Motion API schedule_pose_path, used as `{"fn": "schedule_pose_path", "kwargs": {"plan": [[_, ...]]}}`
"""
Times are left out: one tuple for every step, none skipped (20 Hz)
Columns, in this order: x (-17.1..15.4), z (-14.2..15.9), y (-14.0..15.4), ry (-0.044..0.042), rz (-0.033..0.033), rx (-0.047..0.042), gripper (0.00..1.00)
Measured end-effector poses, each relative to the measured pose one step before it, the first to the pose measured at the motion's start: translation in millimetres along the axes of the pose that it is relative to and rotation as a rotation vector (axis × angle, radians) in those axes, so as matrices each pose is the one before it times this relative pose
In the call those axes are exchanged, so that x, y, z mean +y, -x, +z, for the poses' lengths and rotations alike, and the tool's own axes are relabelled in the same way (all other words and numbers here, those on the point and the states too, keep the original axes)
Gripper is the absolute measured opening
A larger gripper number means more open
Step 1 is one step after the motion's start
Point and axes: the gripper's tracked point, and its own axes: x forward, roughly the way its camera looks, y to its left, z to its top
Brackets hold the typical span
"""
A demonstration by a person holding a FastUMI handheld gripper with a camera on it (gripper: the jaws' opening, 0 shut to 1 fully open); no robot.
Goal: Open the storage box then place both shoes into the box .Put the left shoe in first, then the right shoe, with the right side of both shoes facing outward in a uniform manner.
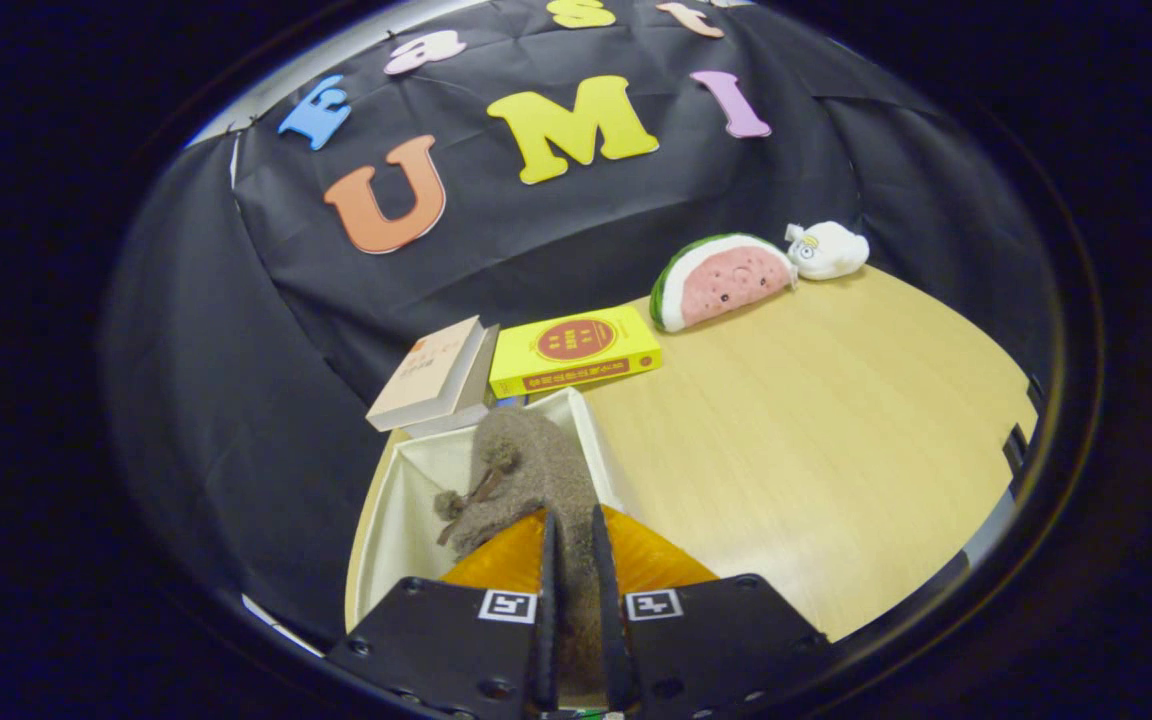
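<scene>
Gripper view: the gripper (576,560) has both fingers (548,590) clamped on the fuzzy grey-brown shoe with a small bow (526,480), pinching its upper edge between them. The shoe hangs over the open white fabric storage box (406,500), toe pointing away. Beyond the box lie a beige book (431,375) and a yellow book (574,350); farther along the wooden table (816,420) sit a watermelon-slice plush (721,280) and a small white plush (826,250).
</scene>
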Motion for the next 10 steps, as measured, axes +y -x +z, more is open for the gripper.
{"fn": "schedule_pose_path", "kwargs": {"plan": [[2.99,0.76,1.41,0.00505,0.01221,-0.00492,0.21],[2.07,-1.34,2.12,0.00674,0.01574,-0.00065,0.29],[3.07,-0.08,1.7,0.01023,0.01629,-0.00044,0.37],[1.76,-1.87,1.7,0.01461,0.02193,0.00317,0.45],[1.34,1.1,2.72,0.01211,0.02137,-0.00289,0.52],[-2.53,4.31,3.2,0.01453,0.01548,-0.01797,0.6],[-4.58,5.78,3.59,0.0154,0.00877,-0.0226,0.68],[-4.22,6.56,5.0,0.02222,0.01274,-0.03141,0.76],[-4.16,7.57,4.02,0.02592,0.00953,-0.03106,0.79],[-7.1,11.77,4.7,0.04111,0.00719,-0.05035,0.83]]}}
